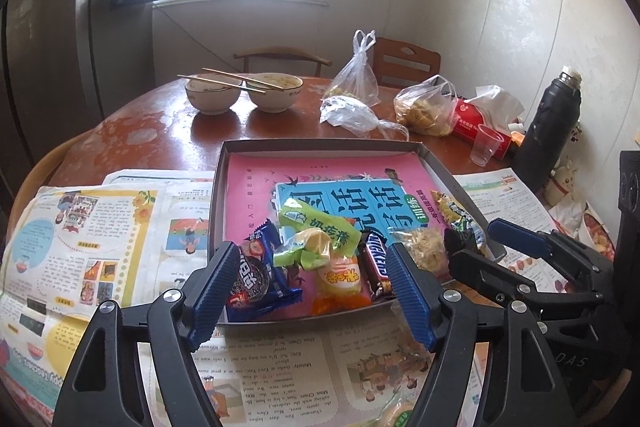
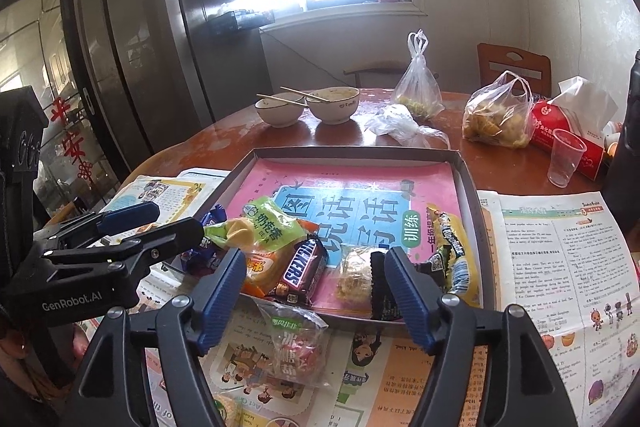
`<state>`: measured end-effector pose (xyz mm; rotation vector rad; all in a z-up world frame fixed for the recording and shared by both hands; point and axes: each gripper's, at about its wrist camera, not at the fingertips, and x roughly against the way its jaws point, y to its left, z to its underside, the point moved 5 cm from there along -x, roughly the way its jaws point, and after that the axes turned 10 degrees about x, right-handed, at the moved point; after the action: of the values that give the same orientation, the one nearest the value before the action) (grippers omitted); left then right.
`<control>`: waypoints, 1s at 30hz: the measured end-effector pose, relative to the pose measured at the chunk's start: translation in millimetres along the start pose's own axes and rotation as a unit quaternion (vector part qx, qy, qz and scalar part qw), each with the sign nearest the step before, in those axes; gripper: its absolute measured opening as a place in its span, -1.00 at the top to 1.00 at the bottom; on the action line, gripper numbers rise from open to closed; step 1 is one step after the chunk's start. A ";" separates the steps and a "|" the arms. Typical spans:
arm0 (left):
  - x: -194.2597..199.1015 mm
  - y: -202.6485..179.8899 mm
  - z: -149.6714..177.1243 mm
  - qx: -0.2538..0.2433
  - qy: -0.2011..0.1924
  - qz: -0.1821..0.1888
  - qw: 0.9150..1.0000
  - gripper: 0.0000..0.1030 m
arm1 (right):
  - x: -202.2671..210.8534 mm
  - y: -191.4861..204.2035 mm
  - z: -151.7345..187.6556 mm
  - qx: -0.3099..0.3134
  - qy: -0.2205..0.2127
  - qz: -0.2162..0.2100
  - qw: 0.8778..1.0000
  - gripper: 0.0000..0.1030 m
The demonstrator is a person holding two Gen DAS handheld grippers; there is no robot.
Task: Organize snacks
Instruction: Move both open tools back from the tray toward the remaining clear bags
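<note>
Newspapered table (image 2: 560,247): snacks (image 2: 298,263) before right hand-held gripper (image 2: 316,297).

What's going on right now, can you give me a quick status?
Left hand-held gripper open, right hand-held gripper open, both empty. Snacks piled in tray; one clear snack packet outside on newspaper. Nothing in the way.

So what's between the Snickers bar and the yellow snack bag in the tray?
In the right wrist view, a clear-wrapped crumbly snack and a black packet lie between the Snickers bar and yellow bag.

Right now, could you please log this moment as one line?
left gripper: open, empty | right gripper: open, empty | snacks in tray | clear-wrapped snack outside, on newspaper
</note>
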<state>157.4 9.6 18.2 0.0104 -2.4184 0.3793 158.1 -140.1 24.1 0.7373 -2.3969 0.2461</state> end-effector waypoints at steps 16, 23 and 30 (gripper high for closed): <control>8.7 4.7 26.4 -0.017 0.025 0.006 1.000 -0.48 | 8.0 4.7 8.2 0.011 0.008 -0.005 1.000 -0.43; 14.8 9.1 46.3 -0.024 0.047 0.016 0.999 -0.48 | 10.6 0.5 20.9 0.013 0.021 -0.003 1.000 -0.43; 15.7 -12.9 82.4 -0.073 0.090 0.050 0.992 -0.48 | 2.8 4.1 39.6 0.012 0.048 -0.022 0.999 -0.43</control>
<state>94.8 -23.8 -28.3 -0.2020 -2.2675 0.2359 134.1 -151.4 -5.7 0.7720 -2.2879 0.2866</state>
